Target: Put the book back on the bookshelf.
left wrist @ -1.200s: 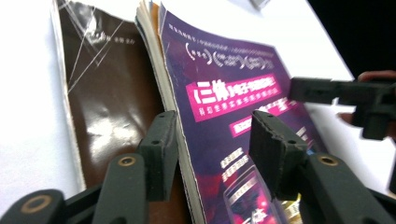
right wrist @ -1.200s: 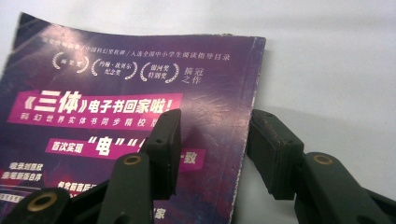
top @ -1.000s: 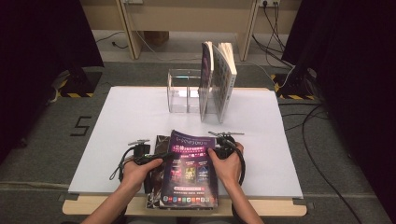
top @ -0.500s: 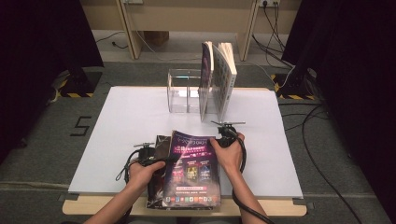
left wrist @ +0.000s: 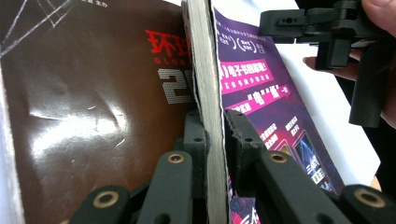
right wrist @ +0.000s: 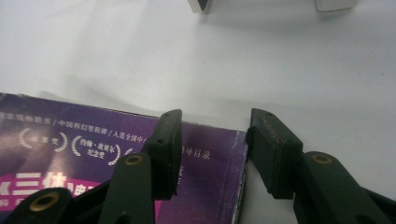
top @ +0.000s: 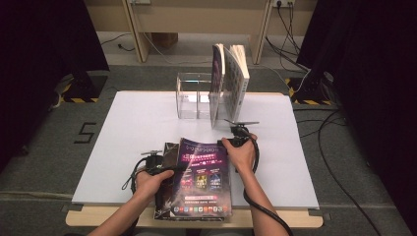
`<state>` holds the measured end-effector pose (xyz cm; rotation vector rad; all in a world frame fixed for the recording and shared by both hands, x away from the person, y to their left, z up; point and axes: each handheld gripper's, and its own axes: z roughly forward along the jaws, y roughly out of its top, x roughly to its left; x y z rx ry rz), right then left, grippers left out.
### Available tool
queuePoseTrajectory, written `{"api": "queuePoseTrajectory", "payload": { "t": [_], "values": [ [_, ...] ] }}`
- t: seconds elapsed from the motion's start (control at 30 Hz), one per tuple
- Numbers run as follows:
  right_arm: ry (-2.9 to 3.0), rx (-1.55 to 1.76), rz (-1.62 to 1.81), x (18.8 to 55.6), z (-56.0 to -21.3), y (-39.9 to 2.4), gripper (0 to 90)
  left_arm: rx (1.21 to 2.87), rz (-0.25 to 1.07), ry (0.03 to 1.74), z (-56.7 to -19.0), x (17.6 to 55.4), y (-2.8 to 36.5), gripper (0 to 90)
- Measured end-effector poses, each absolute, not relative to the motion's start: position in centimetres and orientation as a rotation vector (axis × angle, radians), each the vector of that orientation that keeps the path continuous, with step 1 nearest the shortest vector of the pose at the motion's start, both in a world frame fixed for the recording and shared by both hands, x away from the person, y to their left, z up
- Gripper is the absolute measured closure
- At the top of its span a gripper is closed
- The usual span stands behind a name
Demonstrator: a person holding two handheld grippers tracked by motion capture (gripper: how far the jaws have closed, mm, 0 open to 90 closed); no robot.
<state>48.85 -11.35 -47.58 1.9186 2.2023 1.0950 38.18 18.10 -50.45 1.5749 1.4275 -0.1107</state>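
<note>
A lab-like recording space: white table (top: 147, 123), dark curtains (top: 44, 59), floor cables (top: 339, 162), hazard-taped bases (top: 78, 100).

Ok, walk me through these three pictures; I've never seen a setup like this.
A person works at a white table, holding a hand-held two-jaw clamp in each hand. One picture looks down from above; the other two come from cameras riding on each clamp. Near the table's front edge lies a purple magazine on top of a dark brown magazine. The left gripper is clamped on the purple magazine's edge, having just closed. The right gripper is open at its far corner. Behind them stands a clear rack with upright books.
</note>
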Motion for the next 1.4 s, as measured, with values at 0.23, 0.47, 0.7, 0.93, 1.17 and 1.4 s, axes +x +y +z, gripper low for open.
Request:
{"api": "queuePoseTrajectory", "payload": {
  "t": [0.23, 0.47, 0.7, 0.93, 1.17, 1.4],
  "values": [
    [2.204, 2.017, 1.128, 48.7, -47.5, -12.0, 60.9, 1.574, -0.109, 1.422, -50.5, 38.2, 18.1, 78.6],
    [2.188, 2.069, 1.227, 48.6, -46.8, -12.7, 67.1, 1.590, -0.098, 1.418, -50.4, 38.2, 18.1, 78.5],
    [2.229, 2.053, 1.304, 48.5, -45.2, -12.4, 67.9, 1.590, -0.087, 1.413, -50.5, 38.1, 18.1, 78.5],
    [2.373, 1.960, 1.196, 48.1, -44.6, -10.6, 75.0, 1.593, -0.083, 1.412, -50.4, 38.2, 18.1, 78.4],
    [2.377, 1.931, 1.179, 47.8, -43.8, -10.3, 83.3, 1.603, -0.066, 1.401, -50.3, 38.2, 18.1, 75.2],
    [2.306, 1.879, 1.325, 46.6, -41.7, -10.5, 84.3, 1.675, 0.060, 1.344, -49.6, 37.4, 19.1, 55.3]
  ]
}}
